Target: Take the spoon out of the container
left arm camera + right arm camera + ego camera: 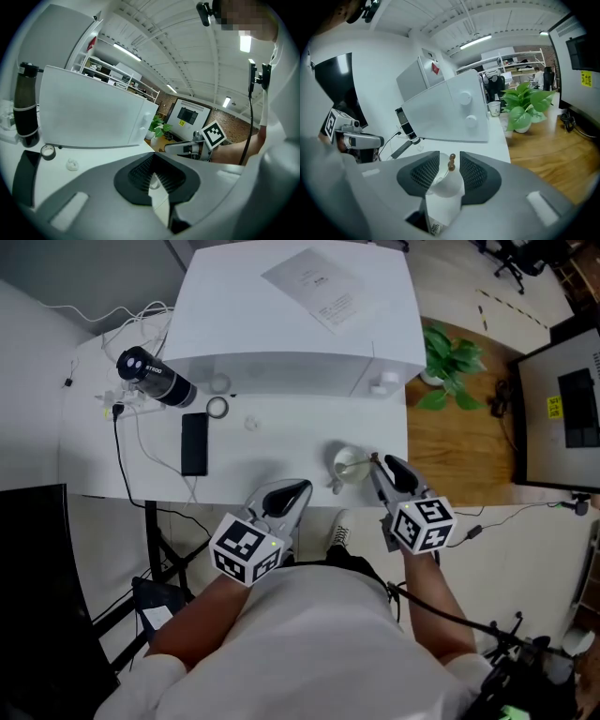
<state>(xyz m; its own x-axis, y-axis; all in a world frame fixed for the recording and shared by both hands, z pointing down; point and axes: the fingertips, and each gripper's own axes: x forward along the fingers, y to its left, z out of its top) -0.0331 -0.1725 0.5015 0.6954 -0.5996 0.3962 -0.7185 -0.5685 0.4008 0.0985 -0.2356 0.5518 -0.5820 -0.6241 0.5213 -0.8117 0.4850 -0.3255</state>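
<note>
Between the spread jaws of our right gripper (448, 154), only its own view shows us the beaded spoon (451, 167) standing in the white container (446, 187) on the white table (262, 442) beside wooden floor (459, 451), while our left gripper (153, 161) has its jaws pressed together.

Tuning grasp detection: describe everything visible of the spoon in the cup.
The spoon shows only its handle: a thin stem ending in two brown, wood-like beads. It stands tilted in the white cup, its bowl end hidden inside. The cup sits near the table's front edge. The beads lie between the open jaws of the right hand-held gripper; neither pad seems to touch them.
</note>
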